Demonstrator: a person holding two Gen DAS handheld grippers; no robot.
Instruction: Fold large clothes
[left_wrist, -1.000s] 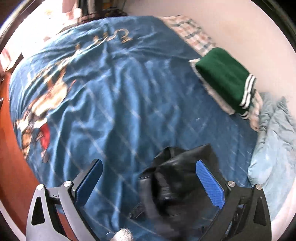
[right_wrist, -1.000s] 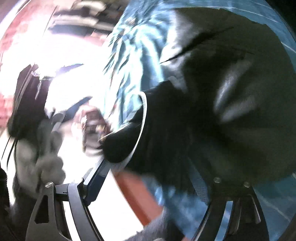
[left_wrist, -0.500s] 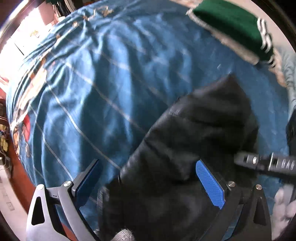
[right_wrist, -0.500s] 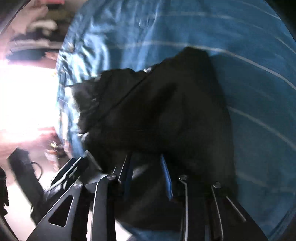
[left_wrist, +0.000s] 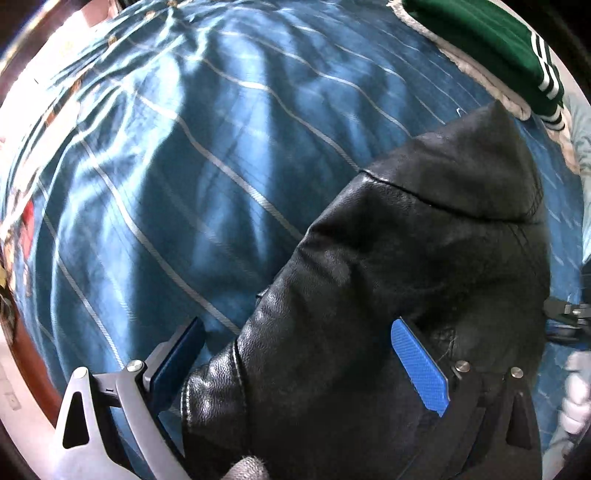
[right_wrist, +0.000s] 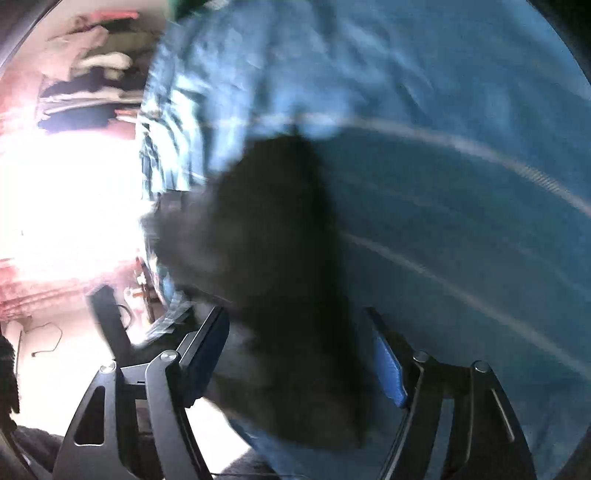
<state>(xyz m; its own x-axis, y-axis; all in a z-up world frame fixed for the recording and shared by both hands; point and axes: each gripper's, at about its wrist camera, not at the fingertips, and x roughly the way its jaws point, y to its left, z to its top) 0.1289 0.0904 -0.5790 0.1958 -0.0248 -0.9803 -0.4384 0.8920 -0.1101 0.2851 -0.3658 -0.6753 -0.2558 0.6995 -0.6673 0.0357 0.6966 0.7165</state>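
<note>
Left wrist view: your left gripper (left_wrist: 301, 363) stands open over the black jacket (left_wrist: 406, 258), pads wide, nothing pinched. The jacket lies bunched on the blue bedspread (left_wrist: 184, 184), near the folded green garment (left_wrist: 480, 33) at the far edge. Right wrist view, blurred: your right gripper (right_wrist: 299, 360) has jaws opening, jacket (right_wrist: 280, 240) between them but not pressed. You look to be laying the jacket down for folding; next you'll likely need to spread it flat and find an edge. No containers in view.
</note>
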